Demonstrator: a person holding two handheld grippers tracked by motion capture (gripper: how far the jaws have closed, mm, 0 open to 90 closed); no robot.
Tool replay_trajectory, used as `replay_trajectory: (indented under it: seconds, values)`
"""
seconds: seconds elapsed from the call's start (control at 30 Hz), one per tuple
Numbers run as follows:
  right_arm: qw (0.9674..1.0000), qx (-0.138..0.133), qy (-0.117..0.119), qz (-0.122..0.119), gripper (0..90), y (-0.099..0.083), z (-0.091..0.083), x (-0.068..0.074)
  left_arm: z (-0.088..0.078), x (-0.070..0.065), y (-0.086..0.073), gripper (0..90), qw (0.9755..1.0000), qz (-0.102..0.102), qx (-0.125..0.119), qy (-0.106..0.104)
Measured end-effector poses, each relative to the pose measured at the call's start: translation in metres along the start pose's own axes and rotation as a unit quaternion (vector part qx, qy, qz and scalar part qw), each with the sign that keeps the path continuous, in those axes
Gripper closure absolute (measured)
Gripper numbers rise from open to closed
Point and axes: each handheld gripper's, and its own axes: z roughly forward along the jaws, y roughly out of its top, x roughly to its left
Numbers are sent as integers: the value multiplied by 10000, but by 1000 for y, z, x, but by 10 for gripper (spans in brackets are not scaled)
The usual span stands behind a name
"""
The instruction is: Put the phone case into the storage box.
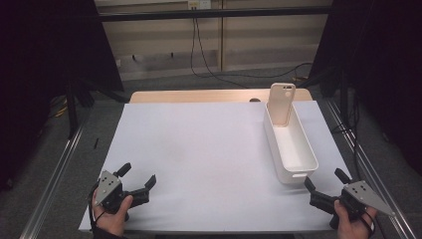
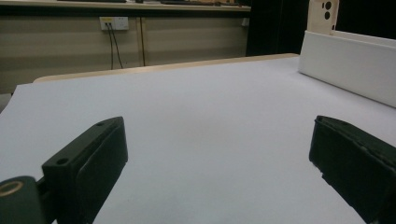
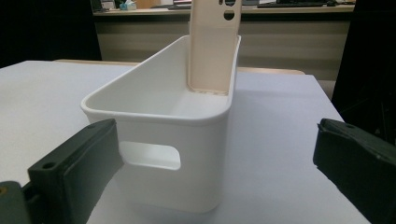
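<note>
Holding both left tongs point(image 1: 138, 178) and right tongs point(image 1: 324, 181) wide and empty, we judge the stiff, light phone case point(image 1: 282, 103) beyond the right tongs best pinched by its upper edges.

Even overhead light on a pale table, dark surroundings

In the high view the white table sheet point(image 1: 199, 154) is lit softly and evenly, with faint shadows under the white bin point(image 1: 290, 144) and no hard glare; the curtains at both sides fall to near black and the picture is slightly soft and grainy. In the left gripper view the near jaws are blurred and underexposed against the bright sheet point(image 2: 201, 121). In the right gripper view the bin point(image 3: 163, 121) is sharp, its inner walls bright, the jaws soft and the background dim
</note>
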Motion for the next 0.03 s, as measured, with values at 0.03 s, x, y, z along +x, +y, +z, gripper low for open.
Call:
replay_trajectory:
  seconds: [0.03]
  values:
    - [10000,1,-1,10,0,0,0,0,1,0,0,43,10000,-15,-10,-2]
